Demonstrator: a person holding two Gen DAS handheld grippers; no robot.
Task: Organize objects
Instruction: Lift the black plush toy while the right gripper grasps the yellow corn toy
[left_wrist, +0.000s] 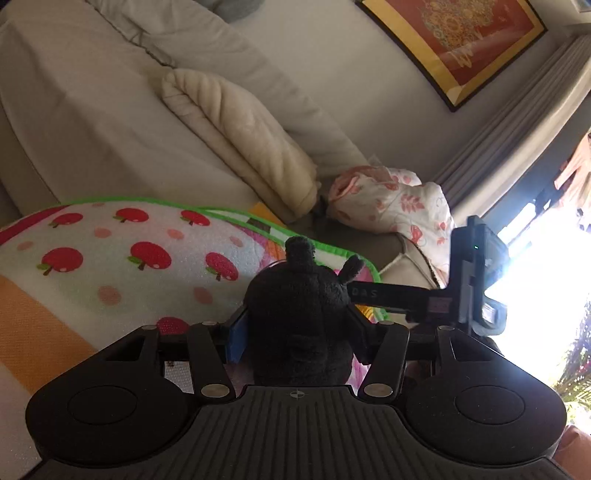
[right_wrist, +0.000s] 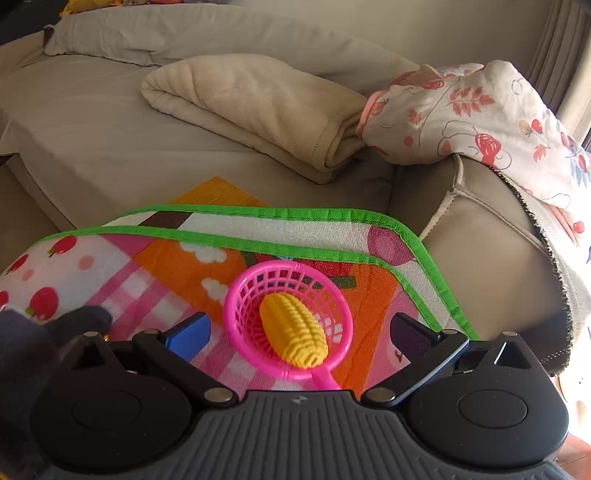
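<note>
A black plush toy (left_wrist: 299, 302) sits between the pads of my left gripper (left_wrist: 297, 334), which is shut on it above the apple-print play mat (left_wrist: 110, 258). In the right wrist view the same toy (right_wrist: 79, 319) shows as a dark shape at the left edge. My right gripper (right_wrist: 299, 332) stands open over the mat (right_wrist: 166, 266), its fingers (right_wrist: 188, 332) wide apart. Between them lies a pink toy strainer basket (right_wrist: 255, 295) with a yellow toy corn cob (right_wrist: 295, 332) in it; the pads do not touch it. The right gripper's body (left_wrist: 476, 280) appears just right of the plush.
A beige sofa (right_wrist: 92, 122) lies beyond the mat, with a folded cream blanket (right_wrist: 258, 107) and a floral quilt (right_wrist: 472, 110) draped over its armrest (right_wrist: 480, 236). A framed picture (left_wrist: 454, 40), grey curtains (left_wrist: 517, 140) and a bright window (left_wrist: 543, 280) are at the right.
</note>
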